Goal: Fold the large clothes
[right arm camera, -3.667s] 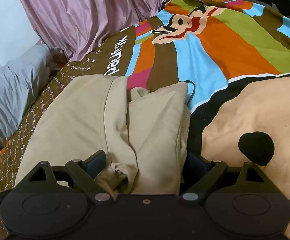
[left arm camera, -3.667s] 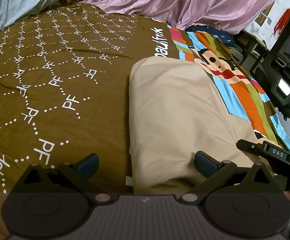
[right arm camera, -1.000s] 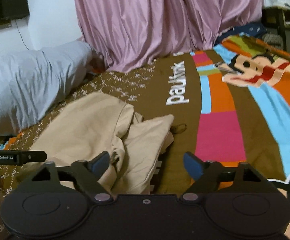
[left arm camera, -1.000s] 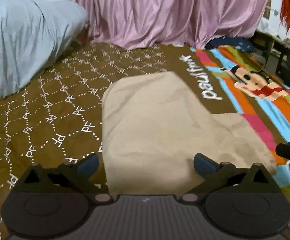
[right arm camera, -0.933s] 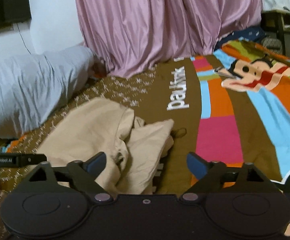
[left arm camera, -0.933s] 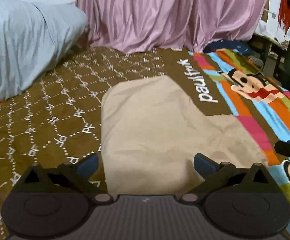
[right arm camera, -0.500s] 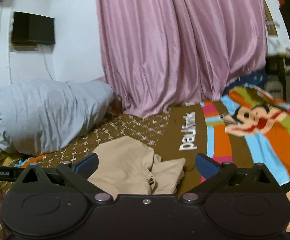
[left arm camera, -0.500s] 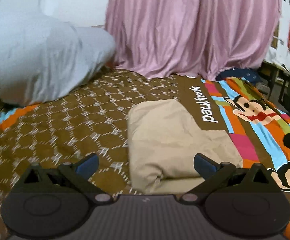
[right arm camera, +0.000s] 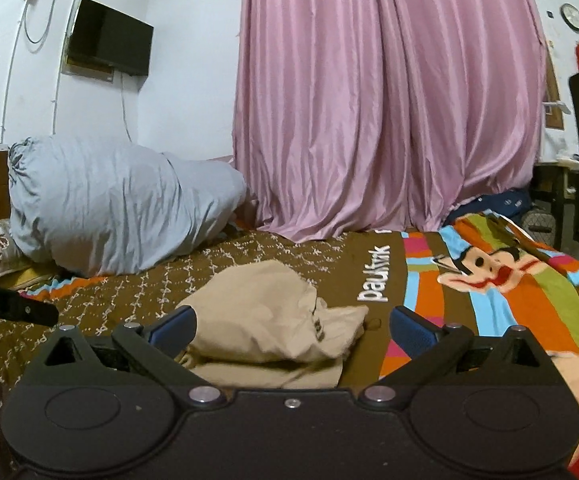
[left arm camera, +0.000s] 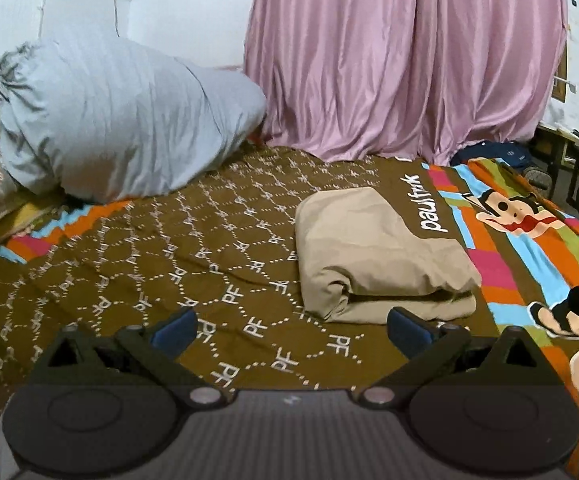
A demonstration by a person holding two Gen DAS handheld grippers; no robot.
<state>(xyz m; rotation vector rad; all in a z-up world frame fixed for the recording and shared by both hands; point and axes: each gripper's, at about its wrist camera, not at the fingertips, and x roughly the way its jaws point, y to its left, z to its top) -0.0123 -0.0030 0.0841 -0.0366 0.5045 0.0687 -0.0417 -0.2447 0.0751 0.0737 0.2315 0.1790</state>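
Now both your grippers empty, fingers wide: folded beige garment [left arm camera: 377,256] lies ahead-right of left gripper [left arm camera: 291,328], just beyond right gripper [right arm camera: 291,326], bundle long axis crosswise.

Tan garment [left arm camera: 373,256]; brown bedspread [left arm camera: 137,280] with white dotted hexagons and PF letters, striped multicolour cartoon-monkey section; pink curtain [right arm camera: 389,100]; pale grey-blue bundle [left arm camera: 121,120]; blue-padded black gripper fingers [right arm camera: 173,326].
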